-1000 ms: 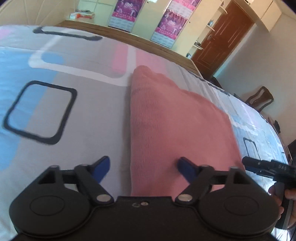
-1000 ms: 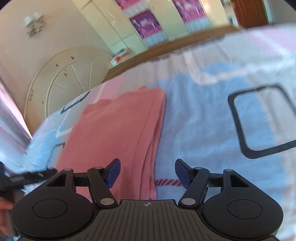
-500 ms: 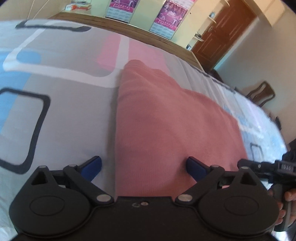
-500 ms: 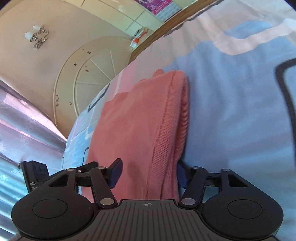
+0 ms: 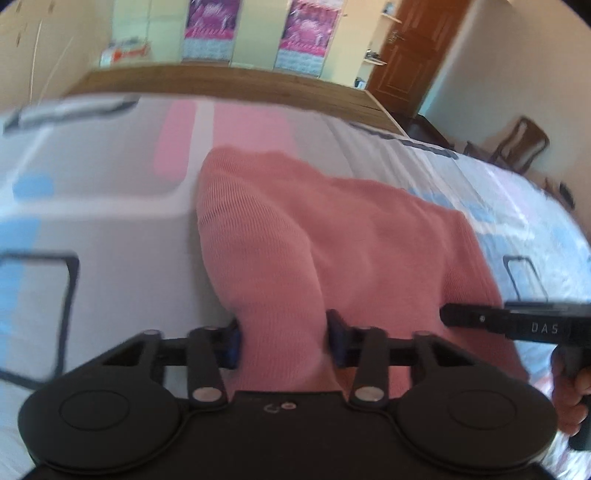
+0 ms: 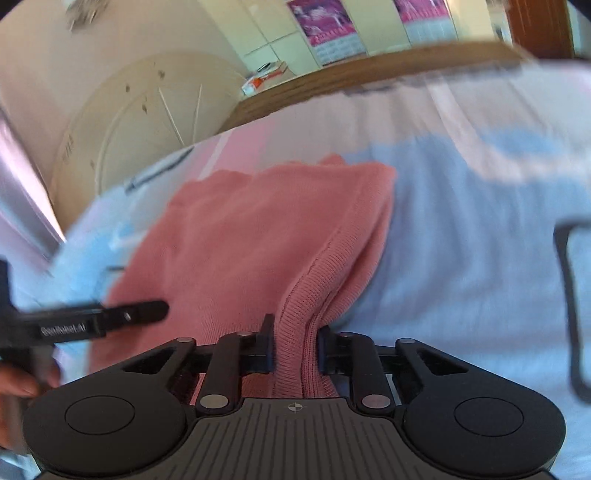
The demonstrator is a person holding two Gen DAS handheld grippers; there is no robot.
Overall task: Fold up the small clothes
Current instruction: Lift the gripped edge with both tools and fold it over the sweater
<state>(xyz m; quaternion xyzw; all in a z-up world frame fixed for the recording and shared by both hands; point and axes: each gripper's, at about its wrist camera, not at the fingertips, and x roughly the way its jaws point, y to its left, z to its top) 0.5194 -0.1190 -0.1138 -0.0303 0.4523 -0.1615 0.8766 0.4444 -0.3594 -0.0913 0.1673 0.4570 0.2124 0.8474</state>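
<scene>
The pink knit garment (image 5: 332, 236) lies on the bed sheet (image 5: 110, 206), w/ its near edge lifted up off the sheet at two spots. The sheet is pale w/ blue, pink & grey blocks and dark box lines.

Left gripper (image 5: 282, 339) is clenched on the garment's near left corner. The cloth bunches up into a fat roll between its blue pads (image 5: 231, 347), & both pads press on it.

Right gripper (image 6: 294, 349) is clenched too. It pinches the ribbed hem of the garment (image 6: 258, 236) at the near right corner. The hem stands up in a thin ridge between the two fingers.

In the left wrist view the right gripper (image 5: 480, 318) shows at the right edge, w/ the person's hand (image 5: 570, 402) on its handle. In the right wrist view the left gripper (image 6: 129, 314) pokes in from the left, over the pink cloth.

Far end of the garment rests flat on the sheet. Behind the bed: a wood bed frame (image 5: 229, 79), a brown door (image 5: 410, 55), purple posters (image 5: 308, 33) on pale cupboards & a chair (image 5: 517, 144) at right. Both views are a bit blurry.
</scene>
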